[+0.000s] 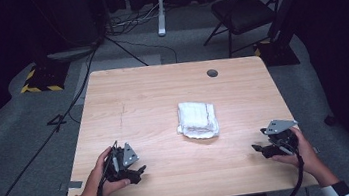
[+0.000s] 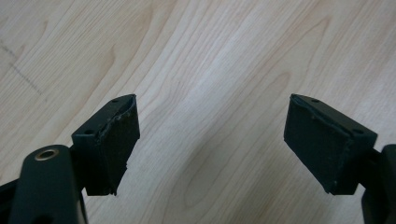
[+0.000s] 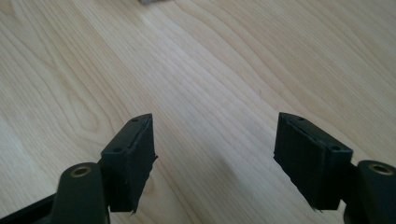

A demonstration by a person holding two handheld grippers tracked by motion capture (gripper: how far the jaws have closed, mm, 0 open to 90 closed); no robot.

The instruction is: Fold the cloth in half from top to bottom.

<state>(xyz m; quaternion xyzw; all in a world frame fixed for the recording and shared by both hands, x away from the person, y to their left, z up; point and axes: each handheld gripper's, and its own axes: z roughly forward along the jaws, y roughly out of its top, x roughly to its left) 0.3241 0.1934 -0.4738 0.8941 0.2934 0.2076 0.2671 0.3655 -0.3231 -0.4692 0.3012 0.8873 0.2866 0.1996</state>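
A folded white cloth [image 1: 197, 120] lies near the middle of the wooden table [image 1: 152, 95]. My left gripper [image 1: 139, 172] rests low over the table's front left, held in a hand, well left of the cloth. In the left gripper view its black jaws stand wide apart over bare wood, left gripper [image 2: 212, 140] open. My right gripper [image 1: 258, 149] sits at the front right, right of the cloth and nearer the person. In the right gripper view the right gripper [image 3: 215, 156] is open too, with only wood grain between its pads [image 3: 299, 158].
A round grommet hole [image 1: 212, 73] sits near the table's far right edge. Beyond the table are a black folding chair [image 1: 242, 11], a white stand leg [image 1: 160, 9], and cables [image 1: 64, 116] on the grey floor at left.
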